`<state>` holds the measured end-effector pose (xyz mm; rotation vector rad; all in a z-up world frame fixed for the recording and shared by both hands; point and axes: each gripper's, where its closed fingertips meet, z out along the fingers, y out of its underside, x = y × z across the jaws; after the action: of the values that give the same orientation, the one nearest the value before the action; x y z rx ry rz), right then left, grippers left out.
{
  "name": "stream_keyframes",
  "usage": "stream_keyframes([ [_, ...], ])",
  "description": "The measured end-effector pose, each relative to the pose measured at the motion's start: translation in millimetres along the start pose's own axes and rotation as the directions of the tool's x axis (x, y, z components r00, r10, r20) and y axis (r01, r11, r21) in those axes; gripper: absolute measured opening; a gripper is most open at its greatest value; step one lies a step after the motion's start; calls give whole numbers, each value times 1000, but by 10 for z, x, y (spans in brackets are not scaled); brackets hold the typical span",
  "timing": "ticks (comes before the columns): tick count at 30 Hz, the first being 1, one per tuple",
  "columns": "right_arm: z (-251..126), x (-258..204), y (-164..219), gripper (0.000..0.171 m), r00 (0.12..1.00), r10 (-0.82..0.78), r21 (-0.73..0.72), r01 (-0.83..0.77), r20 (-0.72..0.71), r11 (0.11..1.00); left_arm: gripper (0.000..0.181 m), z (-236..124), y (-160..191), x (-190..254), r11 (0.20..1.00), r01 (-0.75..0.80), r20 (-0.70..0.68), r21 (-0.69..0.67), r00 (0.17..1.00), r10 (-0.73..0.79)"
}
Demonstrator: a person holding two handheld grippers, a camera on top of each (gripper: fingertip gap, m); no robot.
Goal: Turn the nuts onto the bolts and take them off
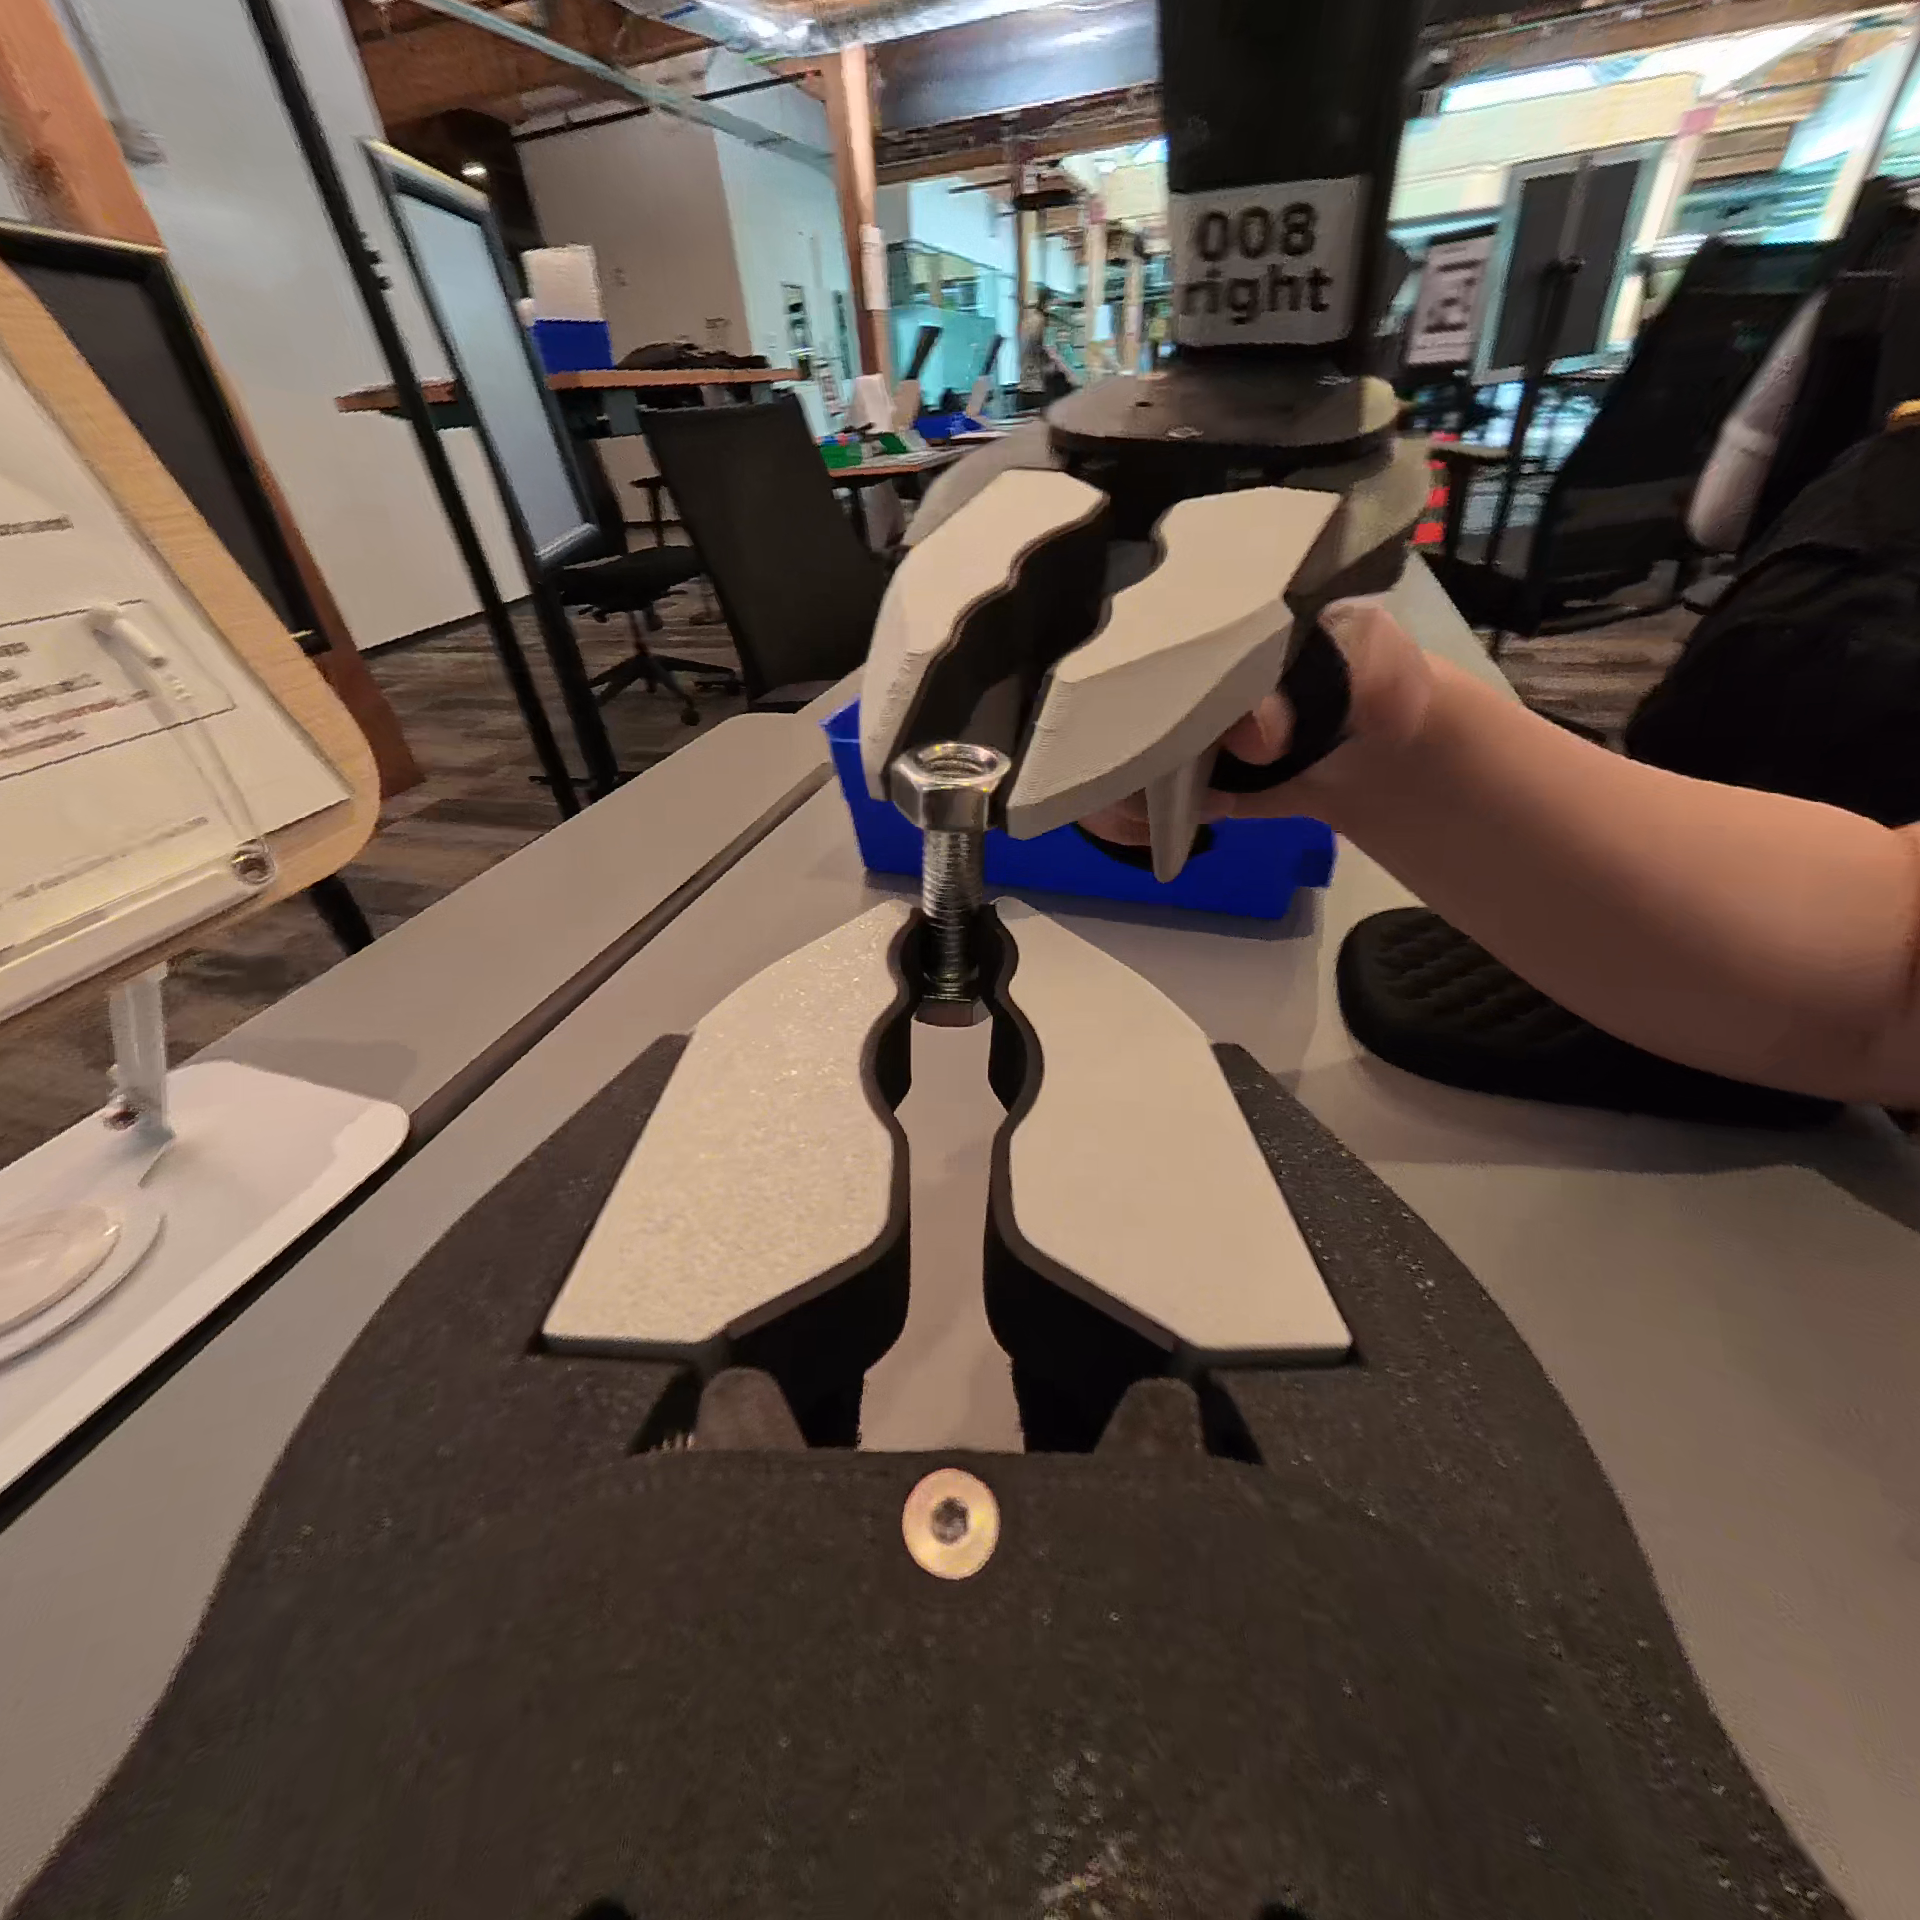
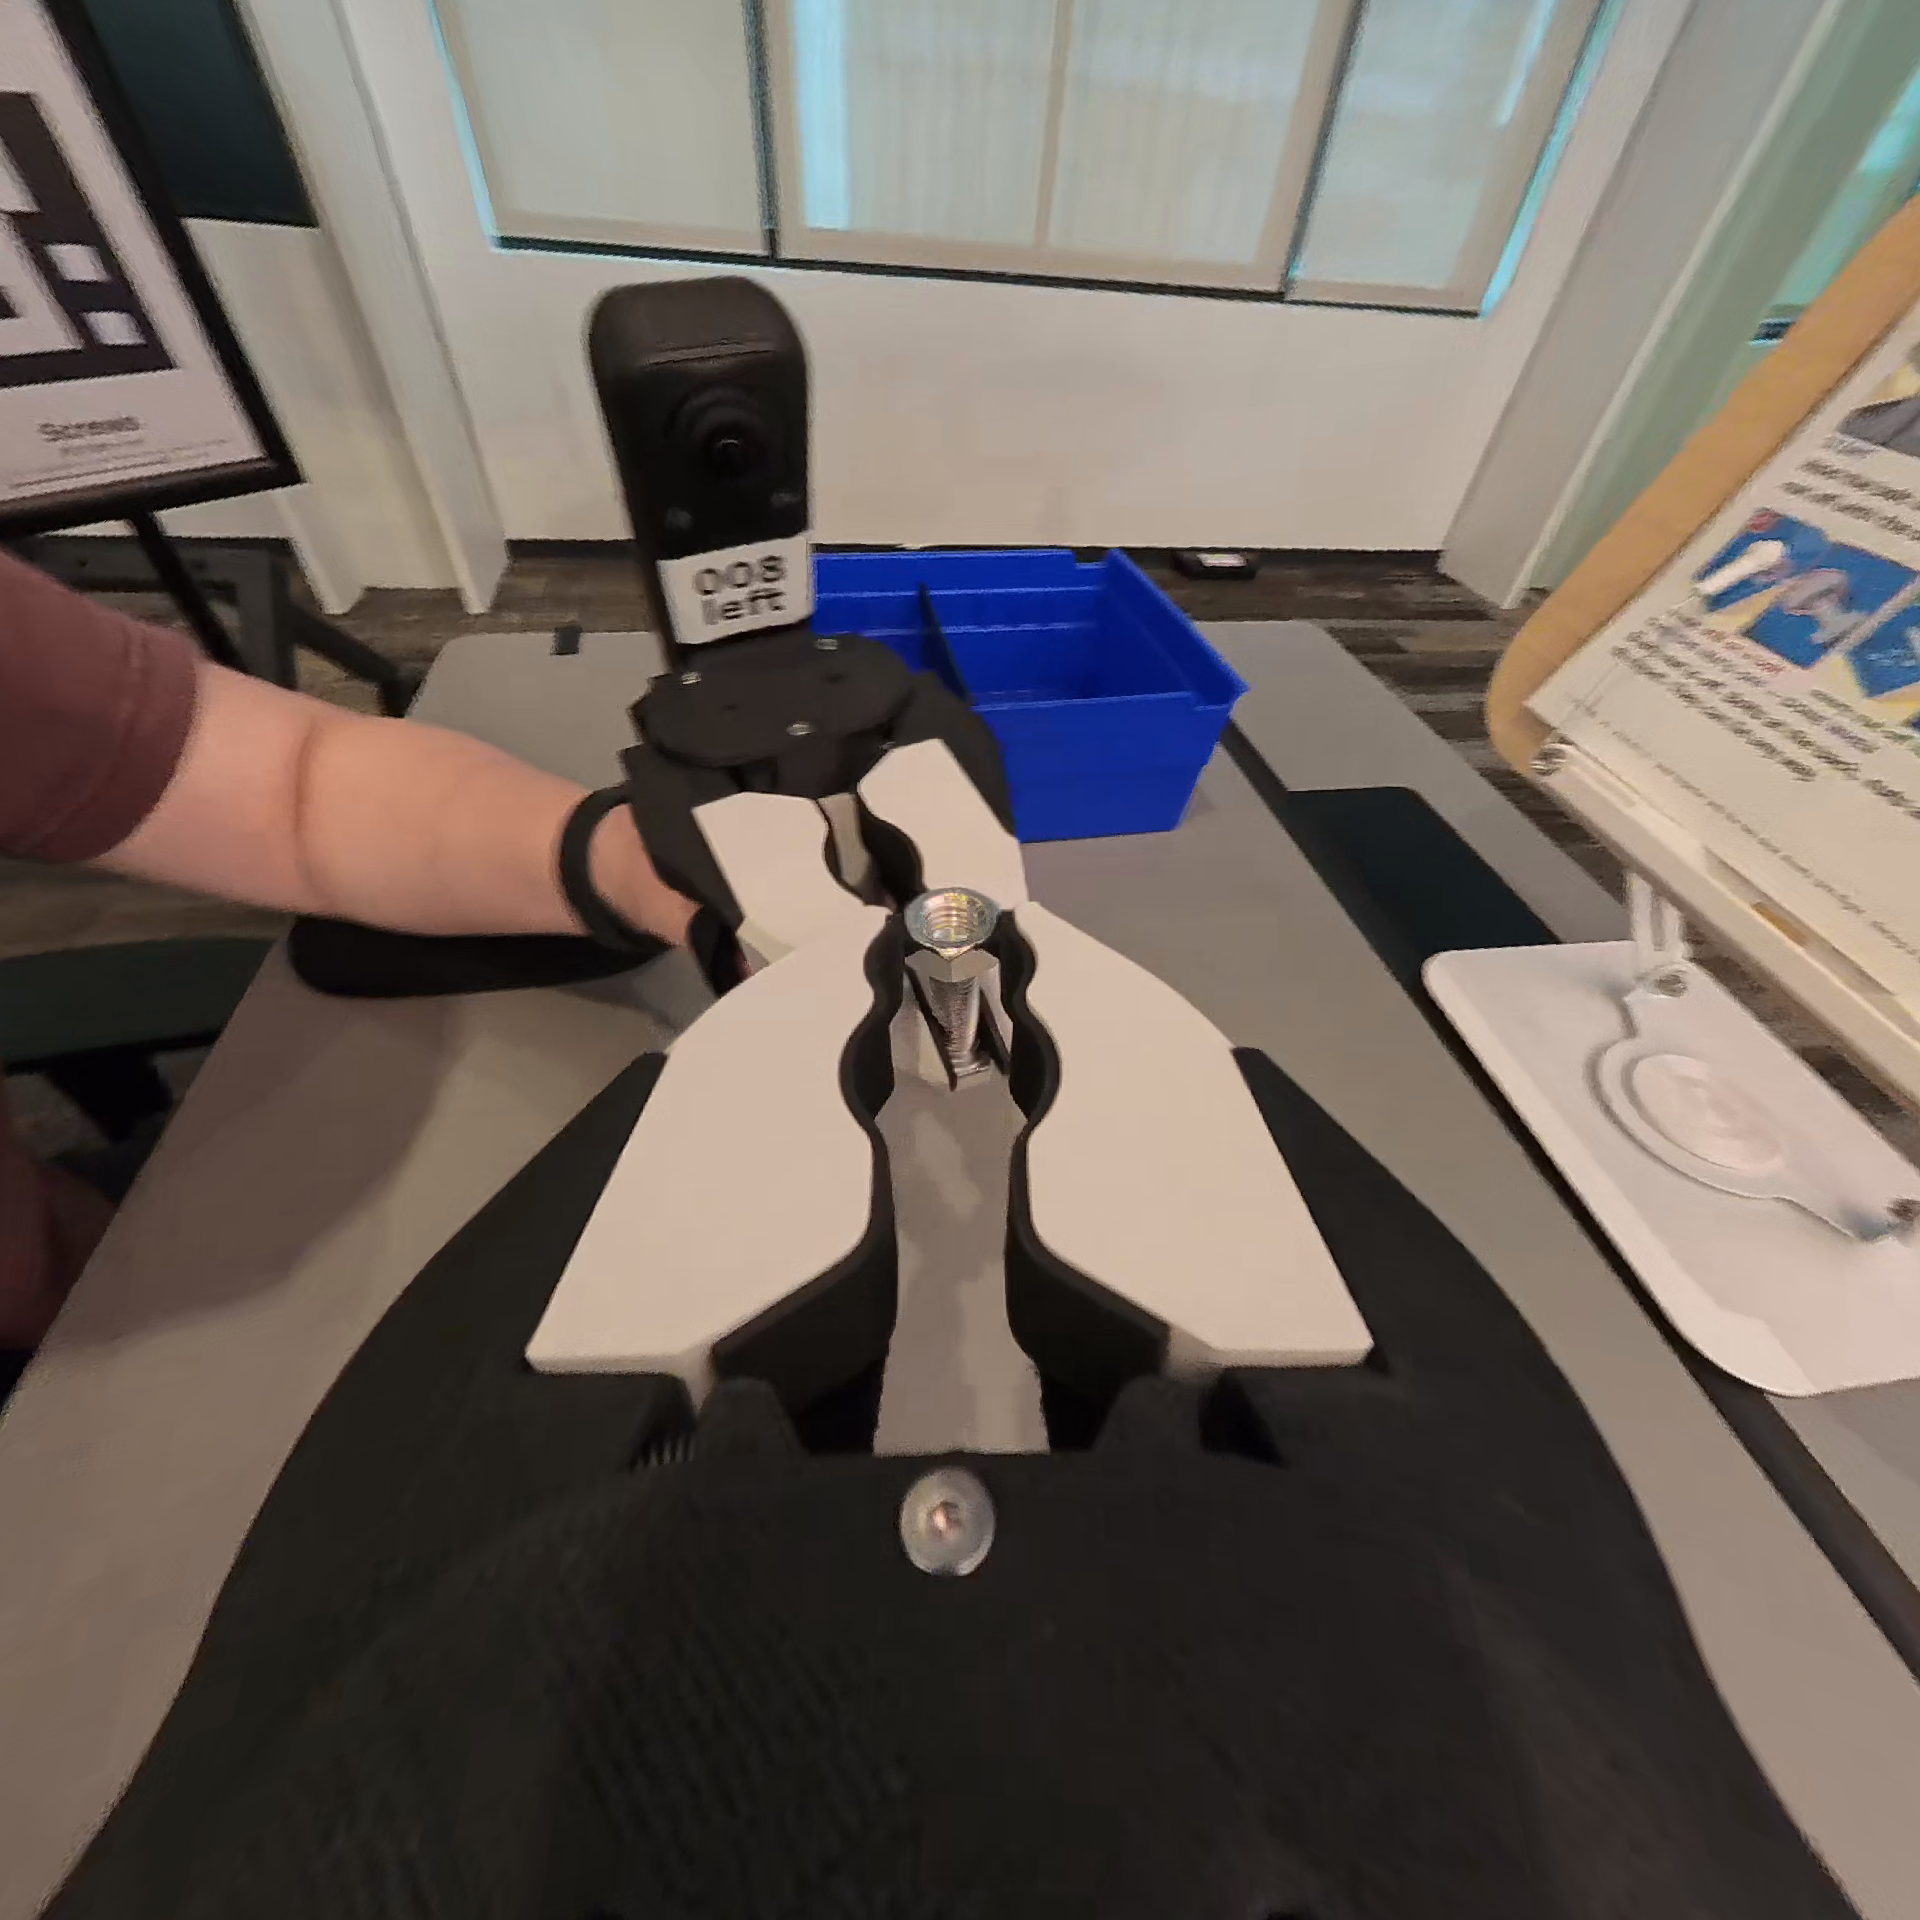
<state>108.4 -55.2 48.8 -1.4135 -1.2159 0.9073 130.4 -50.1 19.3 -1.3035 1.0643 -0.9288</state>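
A silver bolt (image 1: pixel 949 894) stands upright over the grey table (image 1: pixel 1558 1351), head down. A silver hex nut (image 1: pixel 950 777) sits at the top of its thread, with its threaded hole showing. My left gripper (image 1: pixel 950 951) is shut on the bolt's lower shank, just above the head. My right gripper (image 1: pixel 951 800) comes down from above, and its fingertips close on the nut from both sides. In the right wrist view the nut (image 2: pixel 951 920) sits between my right gripper's (image 2: pixel 954 935) tips, with the bolt (image 2: pixel 951 1023) below it.
A blue divided bin (image 2: pixel 1091 707) stands behind the grippers and also shows in the left wrist view (image 1: pixel 1091 862). A black wrist pad (image 1: pixel 1507 1008) lies under the person's forearm (image 1: pixel 1610 852). A white stand with an instruction board (image 2: pixel 1662 1143) stands beside the table. Less than 4 cm separates the two grippers' tips.
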Motion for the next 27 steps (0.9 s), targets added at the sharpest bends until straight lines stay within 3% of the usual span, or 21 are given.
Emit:
stream_keyframes([
  [7,-234,-468,-9,18,948,-20,-6,23,318,1000,9,-28,-64,548,999,18,-355,28,935,-7],
  [11,-261,-633,-43,18,915,-25,9,23,402,1000,9,-99,-119,776,996,73,-502,43,864,-42],
  [16,-180,-300,-23,18,978,50,-50,-41,202,998,9,-19,-85,460,999,45,-306,13,951,-39],
  [21,-21,25,-13,18,979,206,-30,-206,-1,978,9,-5,-34,77,998,58,-67,-31,996,-60],
  [25,43,102,24,19,982,171,-29,-173,-76,984,9,-18,31,-51,997,43,11,-70,999,-42],
  [27,49,77,-7,32,987,148,-14,-150,-65,989,9,-17,38,-57,997,34,17,-75,999,-32],
])
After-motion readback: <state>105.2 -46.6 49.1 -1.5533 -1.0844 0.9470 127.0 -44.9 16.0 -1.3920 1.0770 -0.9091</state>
